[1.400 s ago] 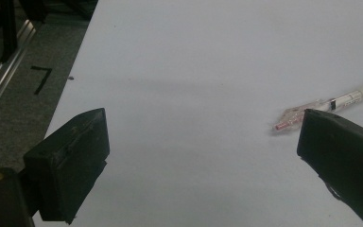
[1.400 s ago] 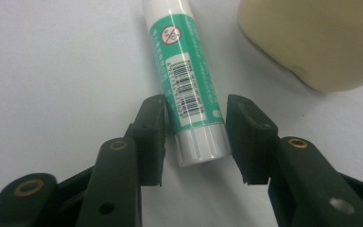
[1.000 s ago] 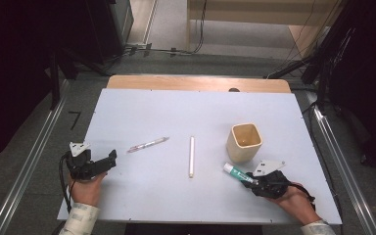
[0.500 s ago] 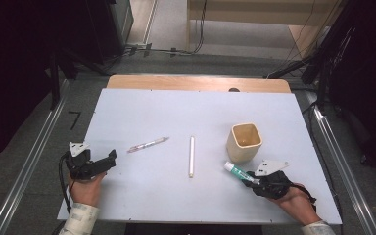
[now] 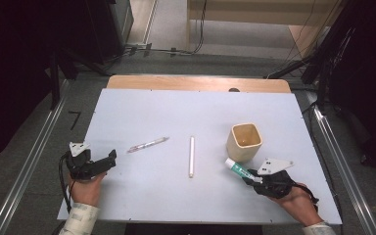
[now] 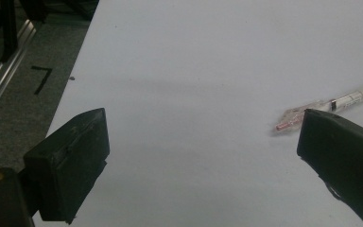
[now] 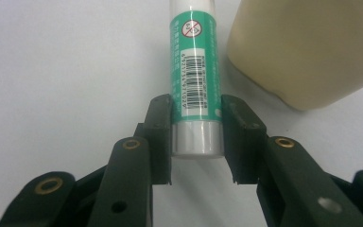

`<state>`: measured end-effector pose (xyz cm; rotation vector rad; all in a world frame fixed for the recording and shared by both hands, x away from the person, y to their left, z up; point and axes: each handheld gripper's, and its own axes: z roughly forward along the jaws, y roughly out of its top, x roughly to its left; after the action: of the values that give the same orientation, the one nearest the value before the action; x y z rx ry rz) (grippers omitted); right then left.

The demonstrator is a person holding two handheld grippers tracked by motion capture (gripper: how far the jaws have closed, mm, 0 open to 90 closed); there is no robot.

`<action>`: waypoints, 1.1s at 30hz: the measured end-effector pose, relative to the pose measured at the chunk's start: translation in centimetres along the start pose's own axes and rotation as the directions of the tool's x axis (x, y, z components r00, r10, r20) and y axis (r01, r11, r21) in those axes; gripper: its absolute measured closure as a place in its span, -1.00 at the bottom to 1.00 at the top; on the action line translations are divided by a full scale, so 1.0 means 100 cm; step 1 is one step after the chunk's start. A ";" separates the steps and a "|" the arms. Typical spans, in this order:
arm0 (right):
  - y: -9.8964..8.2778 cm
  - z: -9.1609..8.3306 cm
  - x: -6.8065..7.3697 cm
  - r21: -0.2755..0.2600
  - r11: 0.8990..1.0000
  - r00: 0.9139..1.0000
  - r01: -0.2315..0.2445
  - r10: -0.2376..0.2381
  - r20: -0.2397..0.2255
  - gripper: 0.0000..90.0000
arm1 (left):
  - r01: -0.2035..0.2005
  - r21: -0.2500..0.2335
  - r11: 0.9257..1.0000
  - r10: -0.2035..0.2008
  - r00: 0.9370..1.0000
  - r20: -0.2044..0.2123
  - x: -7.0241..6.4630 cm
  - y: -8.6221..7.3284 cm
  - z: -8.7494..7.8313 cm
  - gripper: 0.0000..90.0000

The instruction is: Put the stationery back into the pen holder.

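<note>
Glue stick (image 7: pixel 196 71) clamped in right hand-held gripper (image 7: pixel 196 137), jaws narrow

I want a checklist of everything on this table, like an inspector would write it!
Surface: pale table, flat and clean.
Job's things: green glue stick held in the right gripper, beside the beige cup, which stands upright.
Clutter: clear pen and white stick lying flat, apart from each other.
Grippers: right gripper's jaws press both sides of the glue stick; left gripper open, nothing between its jaws.
Cables: black cable trails from the left gripper.
Surroundings: grey floor, metal rails, dark equipment behind.
</note>
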<state>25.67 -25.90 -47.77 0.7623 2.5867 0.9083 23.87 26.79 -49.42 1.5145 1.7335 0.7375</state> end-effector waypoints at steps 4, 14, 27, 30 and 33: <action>0.002 -0.004 0.000 -0.017 1.000 1.000 -0.008 0.008 0.003 0.42 | 0.000 0.000 1.000 0.000 1.000 -0.001 0.000 0.000 0.000 -0.92; 0.011 -0.017 0.001 -0.071 0.997 1.000 -0.020 0.021 0.011 0.42 | 0.000 0.000 1.000 0.000 1.000 -0.002 0.000 0.000 0.000 -0.92; 0.021 -0.032 -0.002 -0.128 0.991 0.999 -0.037 0.042 0.035 0.42 | -0.002 0.003 1.000 0.002 1.000 -0.003 0.000 0.000 0.000 -0.92; 0.023 -0.034 -0.003 -0.136 0.990 0.998 -0.039 0.044 0.037 0.42 | -0.002 0.004 1.000 0.002 1.000 -0.003 0.000 0.000 0.000 -0.92; 0.025 -0.036 -0.004 -0.144 0.989 0.998 -0.036 0.043 0.042 0.42 | -0.001 0.004 1.000 0.001 1.000 -0.002 0.000 0.000 0.001 -0.92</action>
<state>25.38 -26.21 -43.36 0.7870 2.4446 1.0631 23.90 26.75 -49.45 1.5182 1.7364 0.7369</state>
